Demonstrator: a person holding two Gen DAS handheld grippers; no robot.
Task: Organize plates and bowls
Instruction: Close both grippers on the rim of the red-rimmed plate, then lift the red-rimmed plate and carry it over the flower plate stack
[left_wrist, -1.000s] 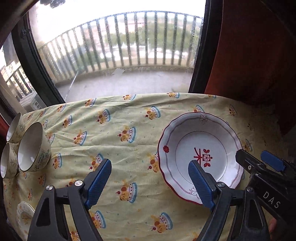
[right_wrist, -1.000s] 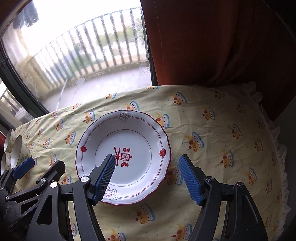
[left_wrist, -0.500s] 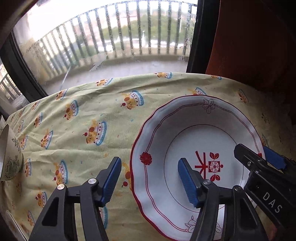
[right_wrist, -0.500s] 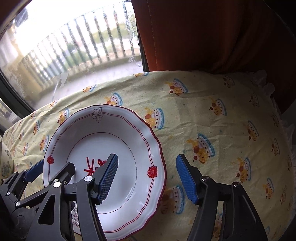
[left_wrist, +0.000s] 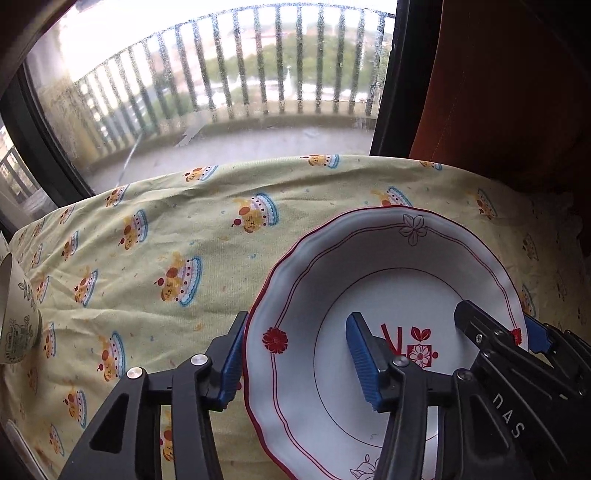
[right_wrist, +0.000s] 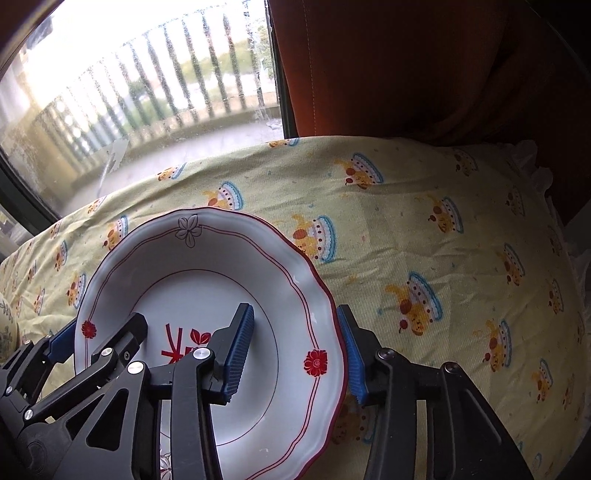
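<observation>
Left-wrist view: the left gripper (left_wrist: 295, 354) straddles the left rim of a white plate (left_wrist: 369, 269) with a scalloped red edge, one blue pad outside the rim and the other over the plate's well. The jaws stand wide apart, and neither pad visibly presses the china, so nothing is clamped. The plate rests on a yellow tablecloth (left_wrist: 184, 229) printed with little cakes, toward the right half of the table, near an orange curtain (left_wrist: 498, 92). A red flower mark sits on the rim just beside the outer pad; a red emblem marks the plate's centre. At the far left edge, a patterned cup (left_wrist: 16, 325) lies on its side on the cloth, well apart from the plate. Beyond the table, a window (left_wrist: 221, 74) looks onto a balcony railing.

Right-wrist view: the right gripper (right_wrist: 295, 350) brackets the opposite, right rim of the same plate (right_wrist: 184, 266), its left pad over the well and its right pad outside the edge on the tablecloth (right_wrist: 443, 221) side. These jaws are likewise spread wide with the rim between them, not closed on it. The left gripper (right_wrist: 96, 339) shows at the lower left, its fingers on either side of the far rim. Whether the plate is lifted off the cloth cannot be told.
</observation>
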